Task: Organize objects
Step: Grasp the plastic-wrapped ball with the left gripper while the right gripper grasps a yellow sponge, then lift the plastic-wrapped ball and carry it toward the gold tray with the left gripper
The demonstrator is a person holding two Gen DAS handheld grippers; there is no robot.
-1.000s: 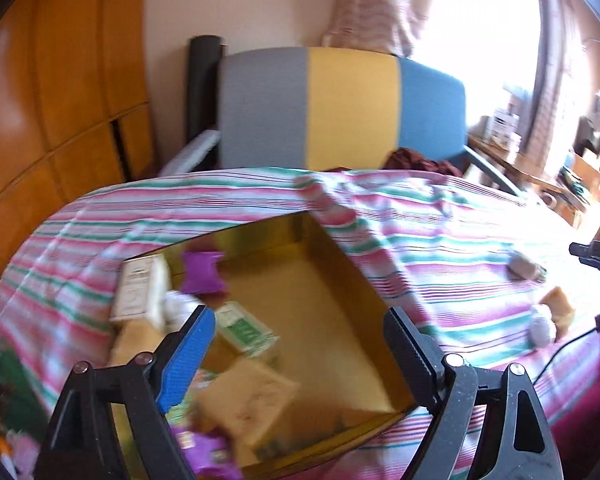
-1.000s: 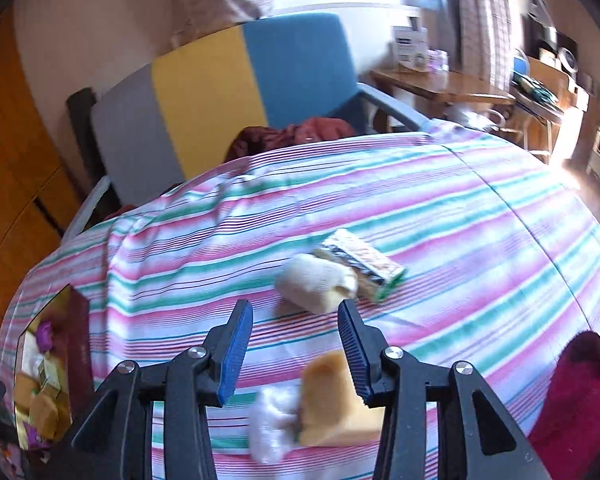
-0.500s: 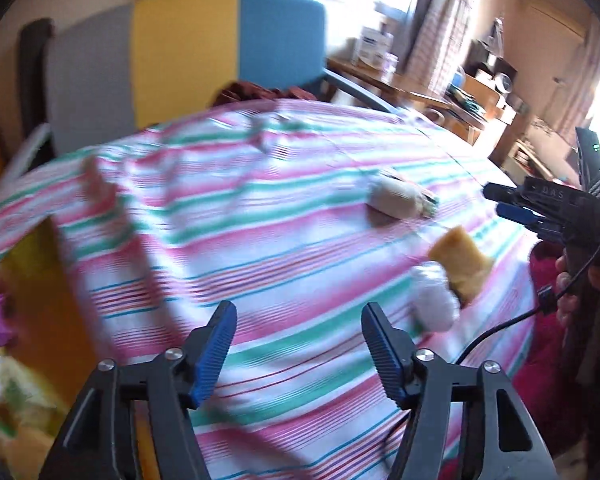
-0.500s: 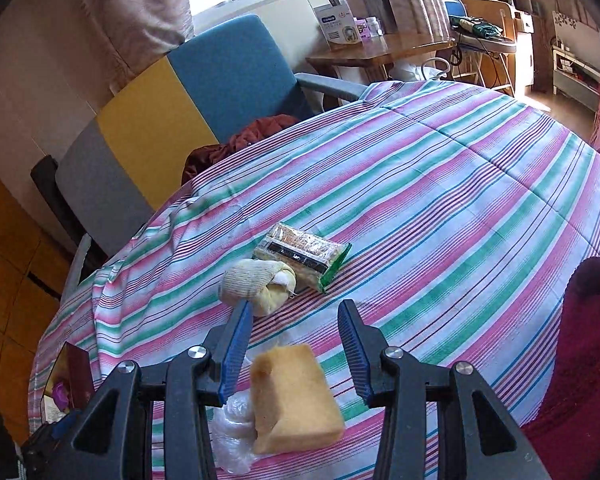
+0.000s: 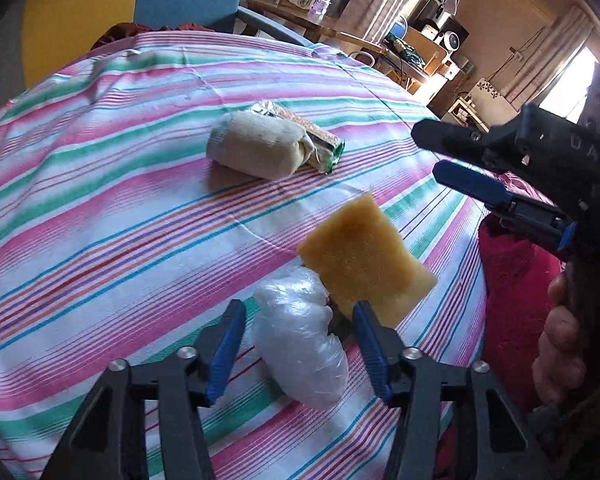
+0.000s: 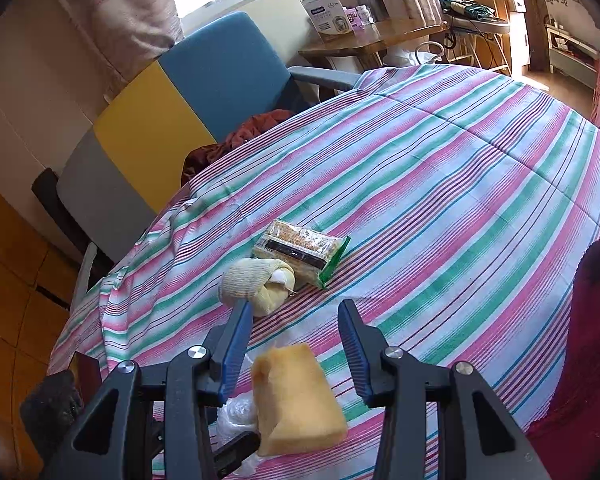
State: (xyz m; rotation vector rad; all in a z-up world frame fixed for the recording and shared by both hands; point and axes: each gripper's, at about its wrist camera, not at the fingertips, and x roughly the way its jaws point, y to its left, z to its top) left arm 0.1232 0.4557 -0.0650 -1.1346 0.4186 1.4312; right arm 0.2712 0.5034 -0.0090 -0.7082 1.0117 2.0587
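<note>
The left gripper straddles the crinkly plastic-wrapped bundle at six o'clock on the striped tabletop; its jaws have just been closing and stand narrow, not yet pinching. Best centre on the soft bundle, clear of the spongy yellow block touching it. The right gripper hovers narrow, empty.

The plastic bag is mostly hidden behind the right tongs and the sponge.
</note>
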